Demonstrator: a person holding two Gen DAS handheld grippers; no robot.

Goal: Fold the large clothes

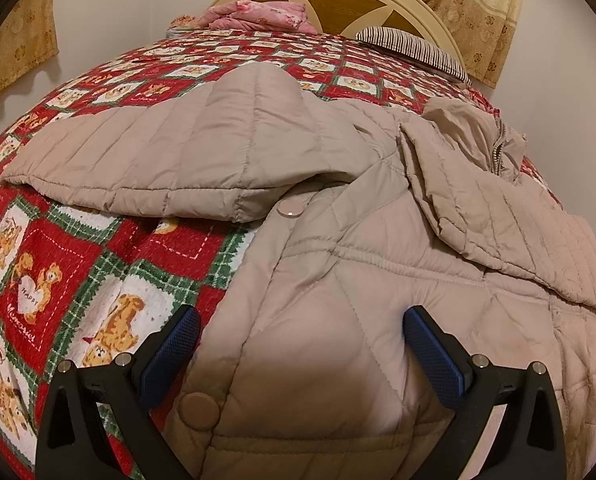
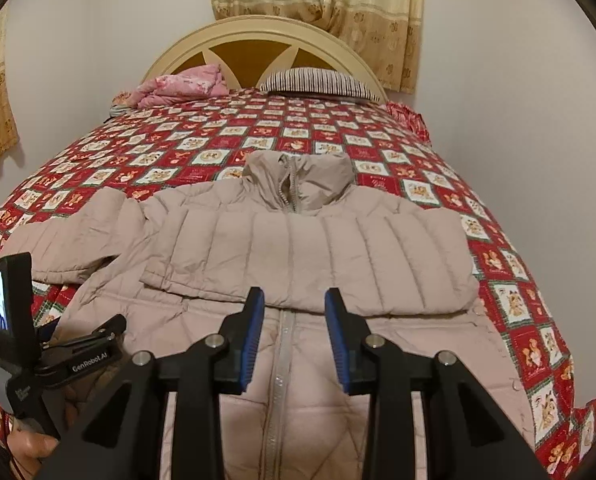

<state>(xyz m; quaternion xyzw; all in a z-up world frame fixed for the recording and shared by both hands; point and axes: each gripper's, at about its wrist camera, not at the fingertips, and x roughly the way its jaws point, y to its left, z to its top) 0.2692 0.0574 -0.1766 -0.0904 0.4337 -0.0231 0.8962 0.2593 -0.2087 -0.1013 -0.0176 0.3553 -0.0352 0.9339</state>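
A beige quilted puffer jacket [image 2: 298, 248] lies front up on the bed, zipper [image 2: 280, 364] running toward me, collar at the far end. One sleeve [image 2: 338, 264] is folded across the chest. The other sleeve [image 2: 70, 236] stretches out to the left. My right gripper [image 2: 296, 320] hovers over the zipper just below the folded sleeve, open, with nothing between its fingers. My left gripper [image 1: 304, 332] sits low at the jacket's left front edge, jaws wide open, with puffy fabric and a snap button [image 1: 199, 406] between the blue pads [image 1: 434, 360]. It also shows in the right wrist view as left gripper [image 2: 78, 340], held by a hand [image 2: 30, 448].
The red, green and white teddy-bear bedspread [image 2: 218, 140] covers the bed. A pink bundle of cloth [image 2: 182, 86] and a striped pillow [image 2: 318, 80] lie by the cream headboard [image 2: 258, 28]. Curtains [image 2: 318, 12] hang behind. White walls flank the bed.
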